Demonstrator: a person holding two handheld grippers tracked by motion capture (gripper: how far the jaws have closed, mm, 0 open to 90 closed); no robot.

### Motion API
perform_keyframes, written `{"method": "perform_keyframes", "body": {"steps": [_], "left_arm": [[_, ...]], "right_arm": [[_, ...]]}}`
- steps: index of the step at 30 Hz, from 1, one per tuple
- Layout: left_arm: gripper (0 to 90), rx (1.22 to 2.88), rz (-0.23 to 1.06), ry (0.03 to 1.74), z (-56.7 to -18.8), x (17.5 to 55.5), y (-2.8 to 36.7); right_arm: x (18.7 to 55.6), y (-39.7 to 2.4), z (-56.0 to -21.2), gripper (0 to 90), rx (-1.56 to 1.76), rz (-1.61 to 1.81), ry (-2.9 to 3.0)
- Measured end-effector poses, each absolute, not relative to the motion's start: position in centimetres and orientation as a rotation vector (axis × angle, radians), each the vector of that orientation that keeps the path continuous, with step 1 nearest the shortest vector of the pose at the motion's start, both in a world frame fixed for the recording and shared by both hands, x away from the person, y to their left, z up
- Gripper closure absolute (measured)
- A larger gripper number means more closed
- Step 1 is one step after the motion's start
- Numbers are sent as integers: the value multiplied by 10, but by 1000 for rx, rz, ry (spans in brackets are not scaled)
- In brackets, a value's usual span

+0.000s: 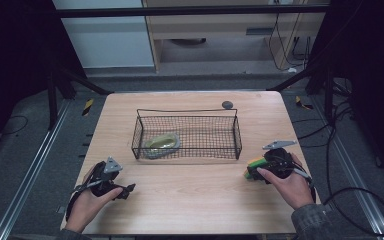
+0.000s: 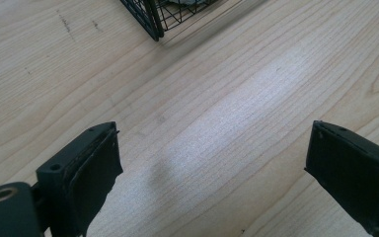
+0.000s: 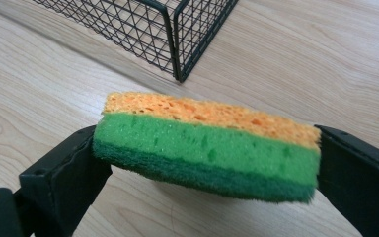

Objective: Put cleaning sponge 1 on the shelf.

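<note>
The sponge point(image 3: 209, 145), orange on one face and green with a darker green scouring layer on the other, sits crosswise between the two black jaws of the right gripper point(image 3: 207, 168), which press on its two ends at a wide spread and hold it clear of the wooden table point(image 3: 325, 59). No brand, label or writing can be read on it. In the high view the right gripper point(image 1: 252, 170) is near the table's right edge, just off the front right corner of the black wire basket point(image 1: 187, 135), where a greenish thing in a clear wrapper point(image 1: 162, 142) lies. The left gripper point(image 2: 212, 173) hovers low over bare wood near the basket's front left corner, jaws spread wide, holding nothing.
</note>
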State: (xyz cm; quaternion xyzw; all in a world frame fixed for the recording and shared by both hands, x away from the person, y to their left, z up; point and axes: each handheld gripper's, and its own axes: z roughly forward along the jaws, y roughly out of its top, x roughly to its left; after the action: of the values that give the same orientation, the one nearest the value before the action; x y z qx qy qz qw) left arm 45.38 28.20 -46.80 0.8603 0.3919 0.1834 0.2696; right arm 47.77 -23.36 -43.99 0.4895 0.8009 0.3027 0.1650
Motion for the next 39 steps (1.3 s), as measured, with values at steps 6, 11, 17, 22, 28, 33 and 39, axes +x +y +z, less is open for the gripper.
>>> {"method": "perform_keyframes", "body": {"steps": [6,11,17,22,28,33,39], "left_arm": [[59,2324,496,1056,-469,454,281],[62,2323,495,1063,-469,454,282],[66,2330,498,1068,-470,454,283],[67,2322,499,1072,-470,454,283],[67,2331,499,1076,-472,455,284],[64,2319,496,1095,-475,456,287],[57,2299,493,1109,-476,457,288]], "right_arm": [[479,-228,-441,62,1371,858,2288],[479,-228,-441,132,1370,868,2279],[476,-230,-439,162,1368,861,2285],[474,-233,-435,168,1363,878,2273],[471,-234,-430,171,1354,895,2279],[471,-233,-420,172,1336,916,2273],[472,-231,-409,174,1319,926,2272]]}}
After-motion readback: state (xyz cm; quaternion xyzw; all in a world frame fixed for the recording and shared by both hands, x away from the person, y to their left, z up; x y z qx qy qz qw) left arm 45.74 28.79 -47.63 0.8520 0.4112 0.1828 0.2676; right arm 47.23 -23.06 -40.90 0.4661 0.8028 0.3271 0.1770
